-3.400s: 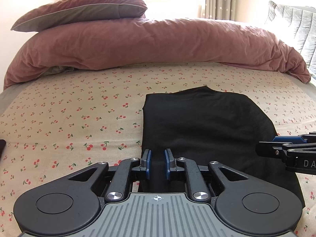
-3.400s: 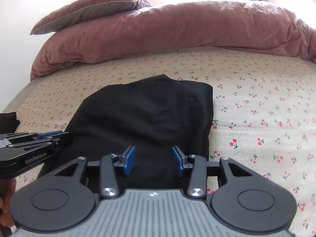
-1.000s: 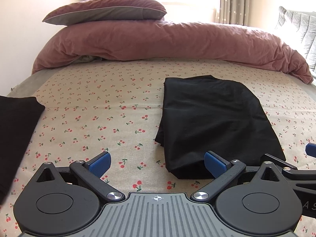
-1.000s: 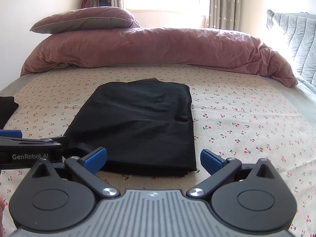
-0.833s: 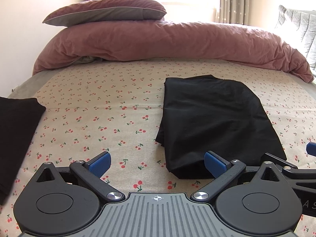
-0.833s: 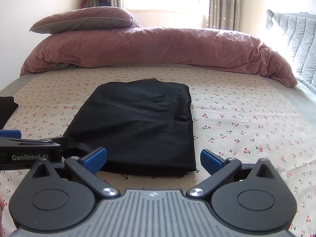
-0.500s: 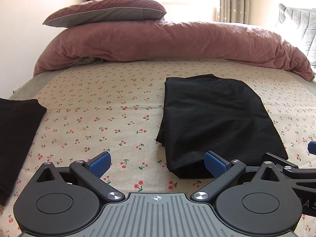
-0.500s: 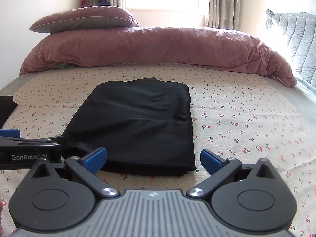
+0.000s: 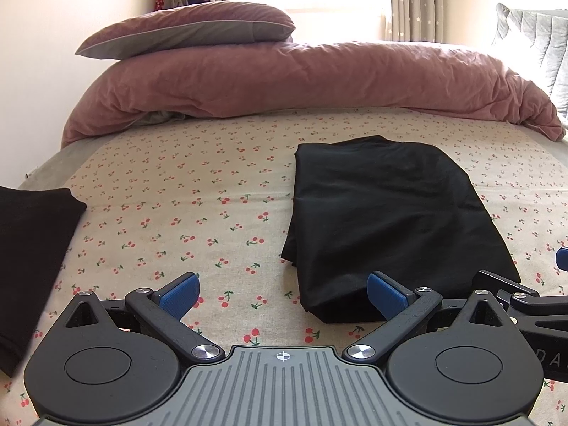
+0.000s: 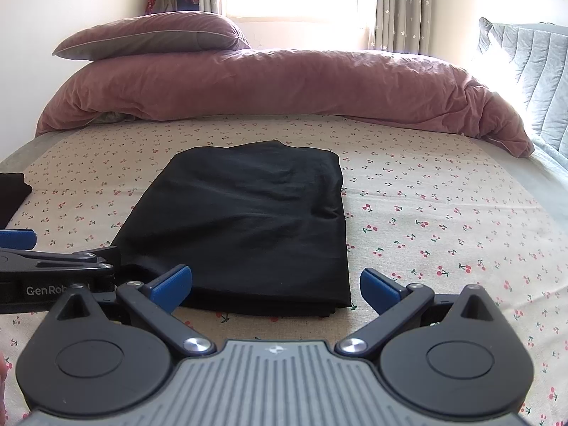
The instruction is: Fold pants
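The pants point(image 9: 387, 213) are black cloth, matt and smooth, with soft creases and a faint sheen along the folds. The bedsheet point(image 9: 213, 191) under them is thin cotton-like cloth, matt, printed with small red cherries. At the far side, the duvet point(image 9: 301, 81) is dusty pink cloth, finely crumpled and dull, and the pillow point(image 9: 184, 32) on it looks like the same fabric. The left gripper point(image 9: 282, 293) and right gripper point(image 10: 276, 285) have matt black plastic arms, shiny metal rivets, ribbed grey plastic bodies and textured blue rubbery fingertips point(image 9: 177, 291).
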A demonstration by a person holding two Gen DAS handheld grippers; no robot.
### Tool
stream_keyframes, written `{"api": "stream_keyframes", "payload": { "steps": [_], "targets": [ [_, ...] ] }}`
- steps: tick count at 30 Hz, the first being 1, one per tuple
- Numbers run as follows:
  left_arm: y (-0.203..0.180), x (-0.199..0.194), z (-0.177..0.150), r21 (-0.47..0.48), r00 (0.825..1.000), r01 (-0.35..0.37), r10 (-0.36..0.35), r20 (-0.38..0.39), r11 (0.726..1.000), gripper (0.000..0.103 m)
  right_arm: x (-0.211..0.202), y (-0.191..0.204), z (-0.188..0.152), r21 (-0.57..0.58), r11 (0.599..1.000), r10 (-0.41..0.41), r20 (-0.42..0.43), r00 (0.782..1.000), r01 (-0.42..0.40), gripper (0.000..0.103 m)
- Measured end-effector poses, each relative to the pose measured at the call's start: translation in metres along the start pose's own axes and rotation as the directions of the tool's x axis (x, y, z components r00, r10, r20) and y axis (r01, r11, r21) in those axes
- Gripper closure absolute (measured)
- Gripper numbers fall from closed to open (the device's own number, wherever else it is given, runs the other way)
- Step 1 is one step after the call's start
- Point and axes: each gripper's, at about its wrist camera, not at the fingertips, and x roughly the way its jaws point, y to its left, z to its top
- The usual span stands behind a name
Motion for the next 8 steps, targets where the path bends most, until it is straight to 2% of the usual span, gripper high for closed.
{"api": "stream_keyframes", "payload": {
  "steps": [8],
  "targets": [
    [0.0005, 0.0015, 0.0005, -0.005, 1.0, 0.006, -0.006, -0.014, 1.0, 0.001, 0.0, -0.0005, -0.0004, -0.004, 1.0, -0.001, -0.001, 1.0, 0.001, 0.0]
  ]
}}
